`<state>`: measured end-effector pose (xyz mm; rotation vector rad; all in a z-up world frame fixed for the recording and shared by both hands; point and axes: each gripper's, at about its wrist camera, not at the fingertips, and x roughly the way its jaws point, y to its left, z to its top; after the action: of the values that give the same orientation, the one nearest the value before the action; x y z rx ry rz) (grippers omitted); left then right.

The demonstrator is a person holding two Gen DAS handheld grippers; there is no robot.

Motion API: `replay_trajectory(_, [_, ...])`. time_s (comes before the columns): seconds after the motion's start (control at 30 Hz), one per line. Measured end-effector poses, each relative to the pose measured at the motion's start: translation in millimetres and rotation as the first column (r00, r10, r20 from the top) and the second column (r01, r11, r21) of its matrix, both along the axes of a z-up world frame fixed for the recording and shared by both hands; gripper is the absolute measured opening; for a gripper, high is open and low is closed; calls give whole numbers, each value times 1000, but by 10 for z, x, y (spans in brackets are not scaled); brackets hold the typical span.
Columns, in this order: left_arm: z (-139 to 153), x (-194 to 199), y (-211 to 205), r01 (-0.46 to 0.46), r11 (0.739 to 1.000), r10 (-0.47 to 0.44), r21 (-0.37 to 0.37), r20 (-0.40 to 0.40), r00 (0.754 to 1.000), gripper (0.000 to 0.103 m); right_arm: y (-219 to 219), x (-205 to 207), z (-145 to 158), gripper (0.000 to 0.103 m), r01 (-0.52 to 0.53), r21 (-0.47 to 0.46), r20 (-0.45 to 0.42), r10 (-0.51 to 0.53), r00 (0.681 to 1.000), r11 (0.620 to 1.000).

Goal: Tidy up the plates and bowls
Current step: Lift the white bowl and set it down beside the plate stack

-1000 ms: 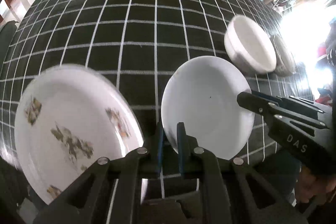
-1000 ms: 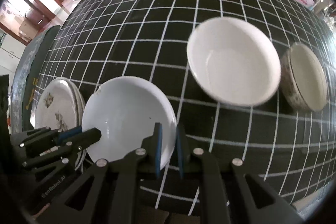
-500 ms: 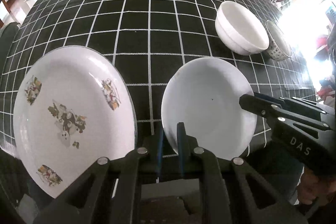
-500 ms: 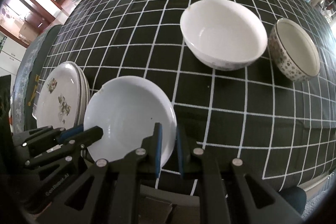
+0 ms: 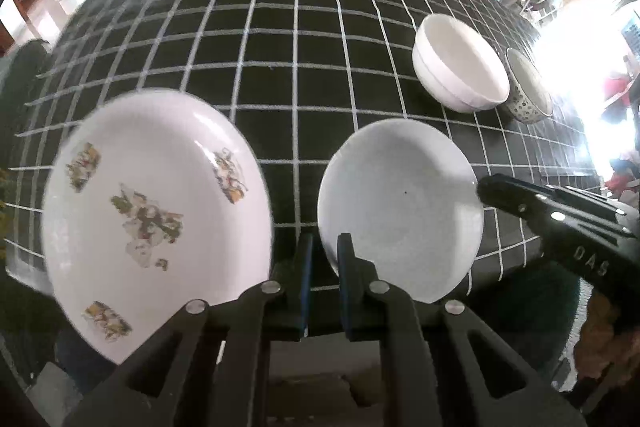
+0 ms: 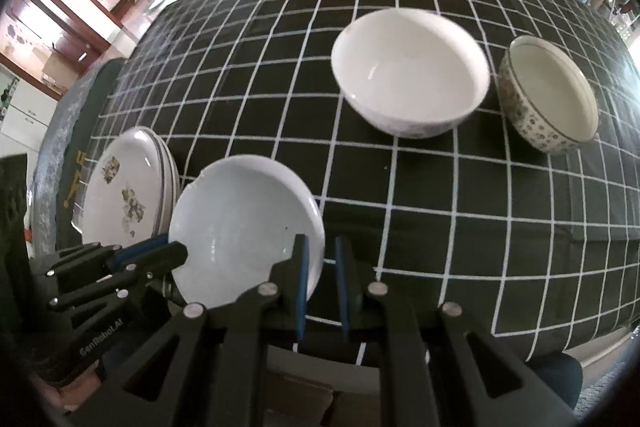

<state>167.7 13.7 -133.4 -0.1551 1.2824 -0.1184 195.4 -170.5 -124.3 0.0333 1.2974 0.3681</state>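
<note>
I hold a plain white plate [image 5: 400,207] tilted above the table [image 5: 296,39], both pairs of jaws closed on opposite rim edges. The floral plate stack [image 6: 128,199] sits just left; I should lower evenly, releasing together.

Table [image 6: 256,75]: black cloth with a white grid. On it: stack of floral plates [image 6: 128,199] at left edge; white bowl [image 6: 408,75]; patterned bowl [image 6: 548,99] just beside it.
</note>
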Motion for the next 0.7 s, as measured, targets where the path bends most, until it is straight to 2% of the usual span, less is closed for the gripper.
replay_trajectory(0.1, [132,-31,23,-15,999,13,38,33,999,10,-89,10,68,17,14,14,11,-14,1000,1000])
replay_trajectory(0.2, [280,-20,52,-16,1000,16,-1,51,999,10,-193,66,131,17,35,19,24,-36,999,999])
replay_trajectory(0.33, [509,64,-12,12,1000,-12,-8,88,996,10,-350,195,234,17,65,19,40,-66,997,998])
replay_trajectory(0.53, [741,399,-238,70,997,-67,-21,121,990,10,-507,373,407,17,91,7,70,-91,993,996])
replay_trajectory(0.7, [756,740,-430,105,993,-99,-56,102,990,10,-684,613,445,17,135,5,56,-135,989,991])
